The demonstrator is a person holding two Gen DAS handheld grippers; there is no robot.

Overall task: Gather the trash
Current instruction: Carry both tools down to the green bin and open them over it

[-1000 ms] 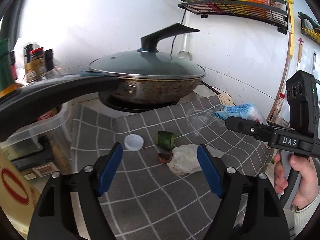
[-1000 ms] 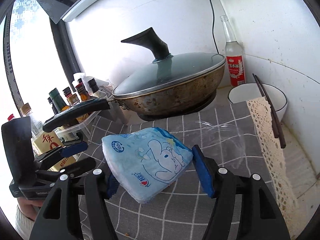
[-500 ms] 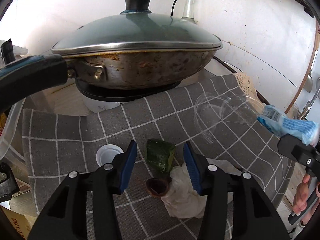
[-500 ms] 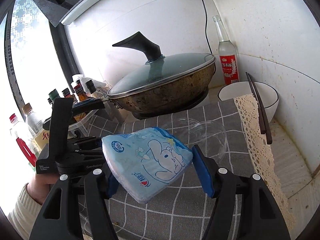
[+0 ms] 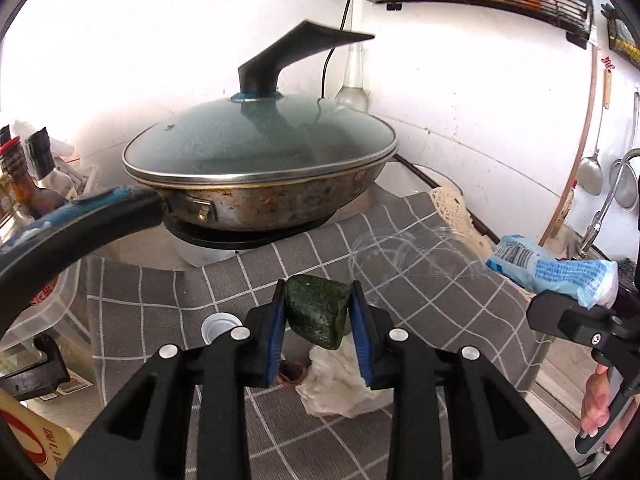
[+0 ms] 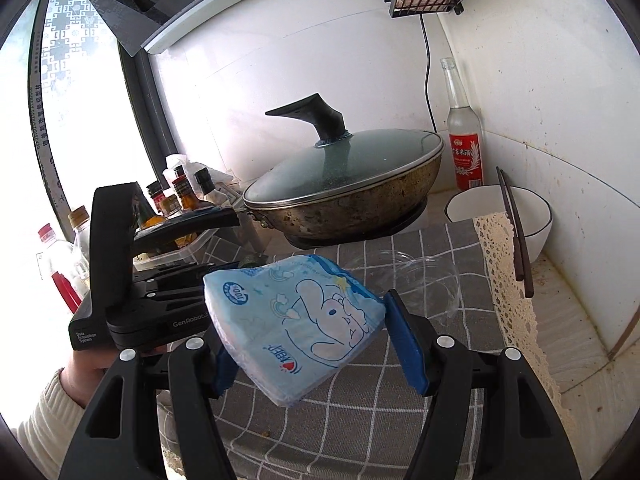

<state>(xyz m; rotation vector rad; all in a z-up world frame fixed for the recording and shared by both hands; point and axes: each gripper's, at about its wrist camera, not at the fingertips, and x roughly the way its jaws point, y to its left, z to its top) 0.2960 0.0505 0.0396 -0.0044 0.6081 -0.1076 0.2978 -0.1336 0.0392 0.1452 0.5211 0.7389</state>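
My left hand-held gripper [image 5: 318,316] is clamped on a dark green scrap [image 5: 316,310], held above the checked cloth [image 5: 160,312] on the bench, in front of the lidded pan [image 5: 260,176]. A crumpled tissue [image 5: 340,384] and a white cap [image 5: 218,326] lie below. My right hand-held gripper [image 6: 308,334] grips a blue tissue pack [image 6: 296,320].

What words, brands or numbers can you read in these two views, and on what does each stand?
"GenRobot", cut off: side of the left tongs body.
"Data Acquisition System": the same body, lower corner.
"100": round badge on the blue tissue pack, shut in the right tongs.
Red bottle label: Chinese characters, too small to read.
Tissue pack brand: upside down, unreadable.
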